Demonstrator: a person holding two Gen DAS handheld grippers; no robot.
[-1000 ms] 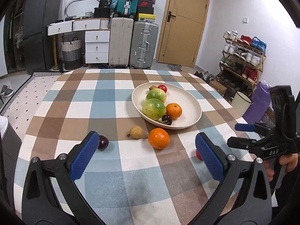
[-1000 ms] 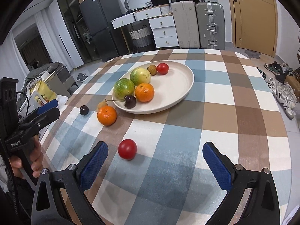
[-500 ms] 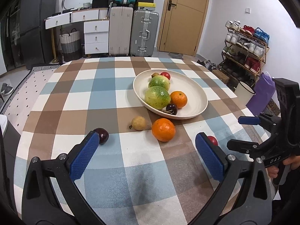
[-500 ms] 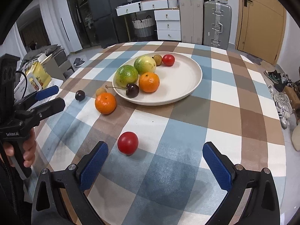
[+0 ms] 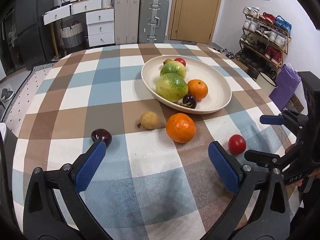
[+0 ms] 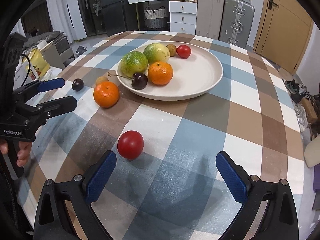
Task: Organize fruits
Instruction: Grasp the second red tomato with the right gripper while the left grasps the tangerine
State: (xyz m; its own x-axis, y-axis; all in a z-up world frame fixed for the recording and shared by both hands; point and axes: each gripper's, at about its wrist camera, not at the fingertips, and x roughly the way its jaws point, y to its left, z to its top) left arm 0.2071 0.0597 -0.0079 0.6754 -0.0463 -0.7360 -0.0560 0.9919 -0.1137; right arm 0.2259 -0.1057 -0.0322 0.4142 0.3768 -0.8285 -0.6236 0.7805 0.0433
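Note:
A cream plate [image 5: 216,86] [image 6: 206,76] on the checked tablecloth holds two green fruits, an orange, a cherry, a small brown fruit and a red one. Loose on the cloth lie an orange [image 5: 180,127] [image 6: 106,94], a small yellow-brown fruit [image 5: 149,120], a dark cherry [image 5: 101,136] [image 6: 77,84] and a red tomato [image 5: 237,144] [image 6: 130,144]. My left gripper [image 5: 158,167] is open and empty, just short of the loose orange. My right gripper [image 6: 165,177] is open and empty, with the tomato just ahead of its left finger.
The round table's edge [image 5: 288,124] falls away on the right. Beyond it stand a shoe rack [image 5: 264,40], suitcases [image 5: 153,18], white drawers [image 5: 100,28] and a door. A box with a yellow bag [image 6: 38,62] sits on the floor to the left.
Both grippers have moved forward over the table toward the fruit. The tomato, hidden behind my left gripper's right finger, now shows clear of it. Both stay open.

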